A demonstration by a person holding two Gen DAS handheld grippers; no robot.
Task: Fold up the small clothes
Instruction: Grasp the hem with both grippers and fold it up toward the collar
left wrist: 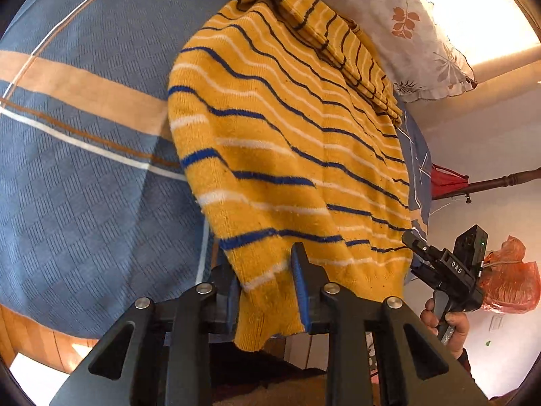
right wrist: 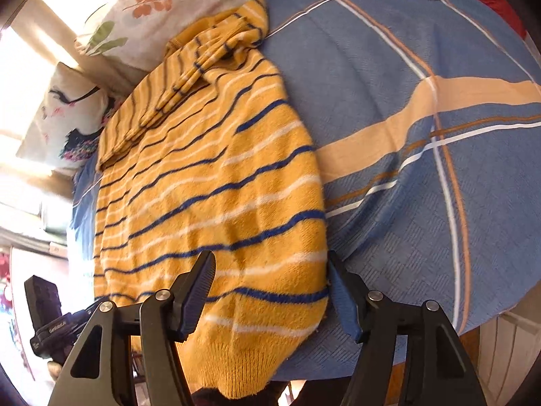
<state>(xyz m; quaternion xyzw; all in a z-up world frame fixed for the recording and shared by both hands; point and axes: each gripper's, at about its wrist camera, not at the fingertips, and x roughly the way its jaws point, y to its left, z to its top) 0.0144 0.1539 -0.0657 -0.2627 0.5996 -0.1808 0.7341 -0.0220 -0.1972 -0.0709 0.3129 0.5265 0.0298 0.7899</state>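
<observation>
Our left gripper (left wrist: pixel 267 291) has its blue pads narrowly spread around the sweater (left wrist: pixel 290 142) hem, cloth filling the gap; whether they pinch it we cannot tell. Our right gripper (right wrist: pixel 270 294) stands wide open, one finger over the knit, the other just off its edge, holding nothing. Ahead of both, the sweater lies on the bedspread (right wrist: pixel 422 169), a sleeve (right wrist: pixel 189 77) folded across its far end by the pillows (right wrist: pixel 162 10). We judge the hem, hanging past the bed's edge, could slip, or lift unevenly if only one side grips.
</observation>
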